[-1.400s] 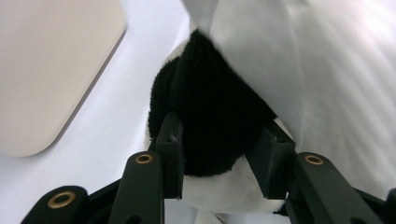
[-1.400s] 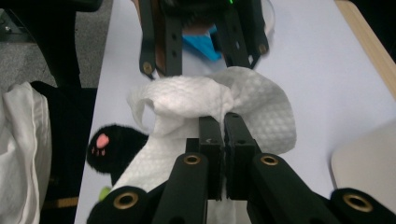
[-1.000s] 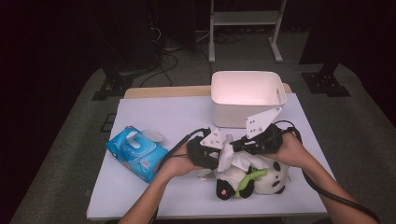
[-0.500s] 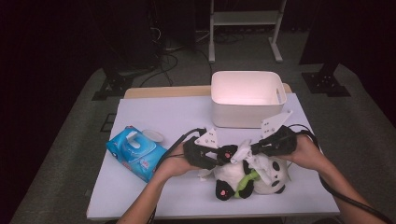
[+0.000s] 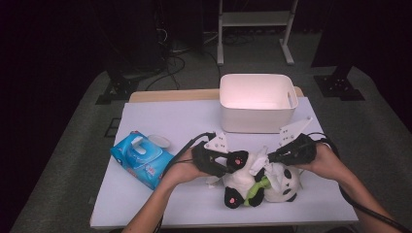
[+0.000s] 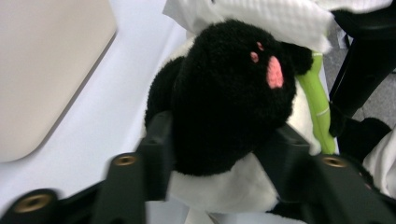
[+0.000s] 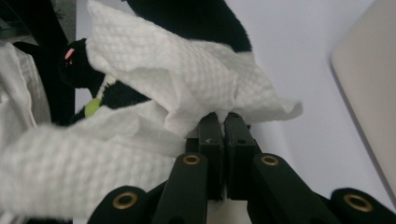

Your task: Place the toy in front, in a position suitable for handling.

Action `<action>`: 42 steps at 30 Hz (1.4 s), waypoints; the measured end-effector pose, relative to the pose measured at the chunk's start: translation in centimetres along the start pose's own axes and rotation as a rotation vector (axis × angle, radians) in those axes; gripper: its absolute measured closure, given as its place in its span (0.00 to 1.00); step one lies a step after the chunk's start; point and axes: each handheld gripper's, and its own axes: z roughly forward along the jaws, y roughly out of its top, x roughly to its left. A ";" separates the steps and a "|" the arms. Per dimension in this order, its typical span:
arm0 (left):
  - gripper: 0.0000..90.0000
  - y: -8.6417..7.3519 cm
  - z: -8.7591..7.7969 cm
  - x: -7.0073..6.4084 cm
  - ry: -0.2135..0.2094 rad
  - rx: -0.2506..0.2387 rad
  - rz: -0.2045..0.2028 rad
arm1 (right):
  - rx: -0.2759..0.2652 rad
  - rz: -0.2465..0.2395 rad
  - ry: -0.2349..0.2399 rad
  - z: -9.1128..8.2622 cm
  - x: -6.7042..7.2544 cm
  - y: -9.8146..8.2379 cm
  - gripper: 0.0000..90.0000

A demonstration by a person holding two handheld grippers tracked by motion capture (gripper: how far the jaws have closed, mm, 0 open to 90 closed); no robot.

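1. We work on the white table (image 5: 160, 121), which carries the white bin (image 5: 256, 102) at its far side, well apart from the blue wipes pack (image 5: 141, 158) at the left.
2. The panda plush (image 5: 257, 182) lies on the near middle of the table, between both hands, with its long axis running roughly left to right across the high view: a black paw toward our left gripper, the head toward our right. A green stalk (image 5: 257, 187) lies across its belly.
3. Our left gripper (image 5: 228, 162) sits at the plush's left end. Its jaws have just been opening, and in the left gripper view the black paw (image 6: 233, 93) sits between them, their inner faces at its flanks; we judge the hold as loosening.
4. Our right gripper (image 5: 277, 156) hovers over the plush's upper right, jaws pressed together on a corner of the white wipe (image 7: 187, 79).
5. The wipe drapes from that pinch onto the plush's body, toward the left gripper. We judge the coming stroke to run along the plush's long axis, so the right hand is the working one.
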 end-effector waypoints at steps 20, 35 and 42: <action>0.47 1.5 1.5 -1.1 -0.013 0.047 0.057 | -0.001 -0.014 0.019 0.3 0.4 0.5 0.97; 0.48 1.4 1.2 -1.0 -0.020 0.056 0.057 | -0.026 0.031 -0.041 -3.4 0.0 -2.1 0.96; 0.47 1.4 1.1 -1.0 -0.025 0.065 0.059 | -0.010 0.073 -0.048 -4.4 -0.3 -4.2 0.96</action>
